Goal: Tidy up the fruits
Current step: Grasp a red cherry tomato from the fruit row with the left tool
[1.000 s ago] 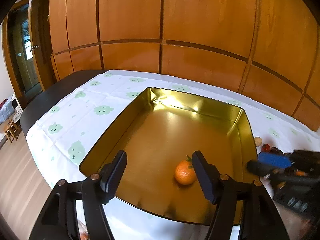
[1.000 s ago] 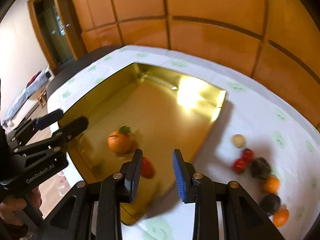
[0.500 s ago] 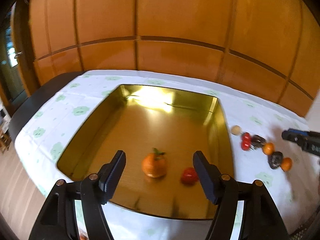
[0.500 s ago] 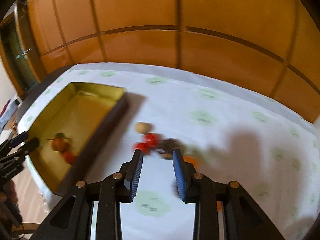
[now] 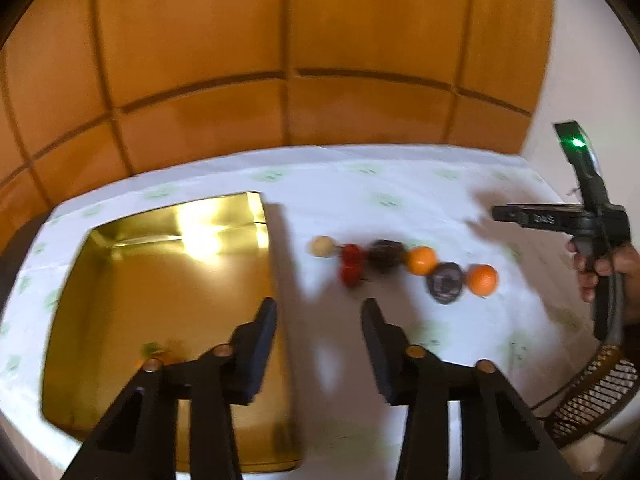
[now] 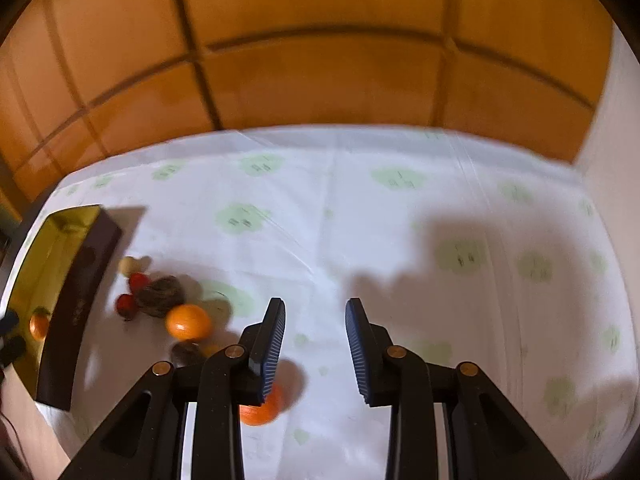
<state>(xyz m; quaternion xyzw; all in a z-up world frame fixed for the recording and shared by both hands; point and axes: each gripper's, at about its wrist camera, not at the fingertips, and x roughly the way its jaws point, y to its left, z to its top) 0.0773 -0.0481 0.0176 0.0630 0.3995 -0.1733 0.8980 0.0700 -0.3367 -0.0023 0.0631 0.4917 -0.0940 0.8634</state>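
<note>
My left gripper [image 5: 319,306] hangs over the gold tray's [image 5: 176,224] right wall, its jaws closing with nothing between them. An orange [image 5: 160,354] in the tray is mostly hidden behind the left finger. Right of the tray lies a row of fruit: a pale ball [image 5: 321,246], two red tomatoes [image 5: 352,254], a dark fruit [image 5: 385,254], an orange [image 5: 421,260], another dark fruit [image 5: 445,282] and an orange [image 5: 483,279]. My right gripper [image 6: 315,306] is above the cloth just right of that row, narrowly open and empty, with an orange [image 6: 262,408] under its left finger.
A white cloth [image 6: 360,220] with green prints covers the table. A wood-panelled wall [image 5: 280,40] runs along the far edge and a white wall [image 6: 616,160] stands at the right. A brown woven thing [image 5: 592,392] sits beyond the right table edge. A hand [image 5: 600,268] holds the right gripper.
Both grippers have swung right, away from the tray toward the row of fruit. The left jaws have narrowed. The orange and a red tomato stayed behind in the tray.
</note>
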